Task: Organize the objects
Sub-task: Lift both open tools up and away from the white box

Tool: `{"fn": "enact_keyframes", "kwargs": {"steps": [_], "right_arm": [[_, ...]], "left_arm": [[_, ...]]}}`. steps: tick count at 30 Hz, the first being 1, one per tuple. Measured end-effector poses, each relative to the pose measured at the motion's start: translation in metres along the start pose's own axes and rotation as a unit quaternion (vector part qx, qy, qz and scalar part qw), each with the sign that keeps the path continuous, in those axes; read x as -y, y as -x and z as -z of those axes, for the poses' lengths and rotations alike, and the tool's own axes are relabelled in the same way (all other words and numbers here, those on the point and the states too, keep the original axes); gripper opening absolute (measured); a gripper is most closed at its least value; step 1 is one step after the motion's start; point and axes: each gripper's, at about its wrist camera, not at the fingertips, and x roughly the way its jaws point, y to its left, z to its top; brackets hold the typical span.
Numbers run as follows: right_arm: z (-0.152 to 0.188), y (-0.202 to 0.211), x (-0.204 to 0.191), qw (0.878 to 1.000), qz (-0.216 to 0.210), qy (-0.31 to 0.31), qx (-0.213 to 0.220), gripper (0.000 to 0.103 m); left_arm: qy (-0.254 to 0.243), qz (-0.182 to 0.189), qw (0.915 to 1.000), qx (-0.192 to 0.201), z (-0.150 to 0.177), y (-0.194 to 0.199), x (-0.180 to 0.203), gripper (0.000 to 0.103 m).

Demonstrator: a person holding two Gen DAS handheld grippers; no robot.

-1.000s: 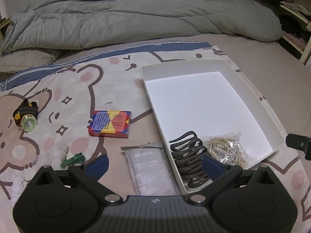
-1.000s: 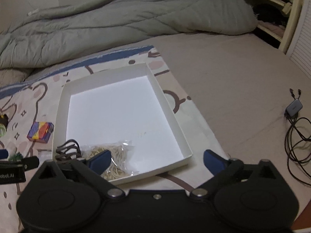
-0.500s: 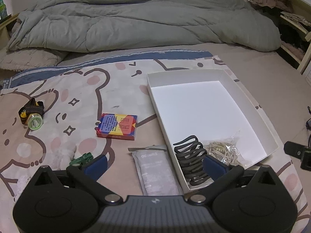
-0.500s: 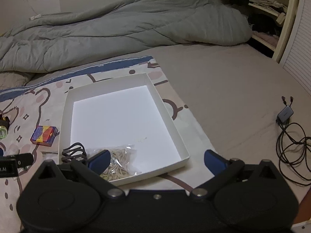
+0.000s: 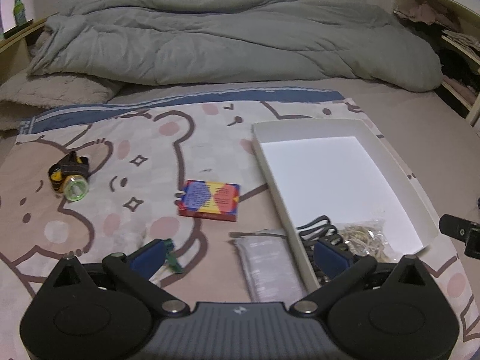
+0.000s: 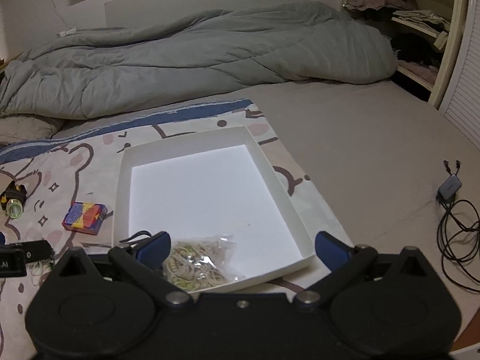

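A white shallow box [image 5: 271, 174] [image 6: 288, 198] lies on a bear-print blanket. In its near corner sit a bag of rubber bands [image 5: 364, 237] [image 6: 199, 261] and black coiled hair ties [image 5: 318, 225]. Outside the box lie a colourful card box [image 5: 210, 199] [image 6: 85, 217], a grey packet [image 5: 270, 265], a green clip [image 5: 171, 256] and a headlamp [image 5: 70, 177] [image 6: 13, 201]. My left gripper [image 5: 240, 255] is open above the packet and the box's near left corner, holding nothing. My right gripper [image 6: 243, 247] is open over the box's near edge, holding nothing.
A rumpled grey duvet [image 5: 225, 48] fills the back of the bed. A charger with a black cable [image 6: 453, 207] lies on the bare sheet at right. Shelves with clothes [image 6: 420, 21] stand at the far right. A green bottle [image 5: 18, 9] stands on a ledge, far left.
Both grippers have drawn back and risen, so the box and the loose items look smaller and farther. Nothing on the bed has shifted.
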Motion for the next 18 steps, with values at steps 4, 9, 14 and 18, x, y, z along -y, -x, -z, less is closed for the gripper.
{"fn": "enact_keyframes", "kwargs": {"steps": [4,9,14,18], "right_arm": [[0.0,-0.002,-0.014,1.0,-0.005,0.003,0.0,0.103],[-0.001,-0.002,-0.042,1.0,-0.019,0.021,-0.002,0.103],[-0.002,0.001,-0.073,0.999,-0.036,0.041,0.0,0.103],[-0.003,0.002,-0.095,0.998,-0.05,0.048,0.001,0.103]], "left_arm": [[0.006,-0.011,0.9999,0.01,-0.001,0.007,-0.02,0.103],[0.022,-0.027,0.9993,0.013,0.002,0.012,-0.046,0.103],[0.031,-0.039,0.9986,0.015,0.006,0.019,-0.07,0.103],[0.041,-0.048,0.9978,0.017,0.01,0.024,-0.091,0.103]]}}
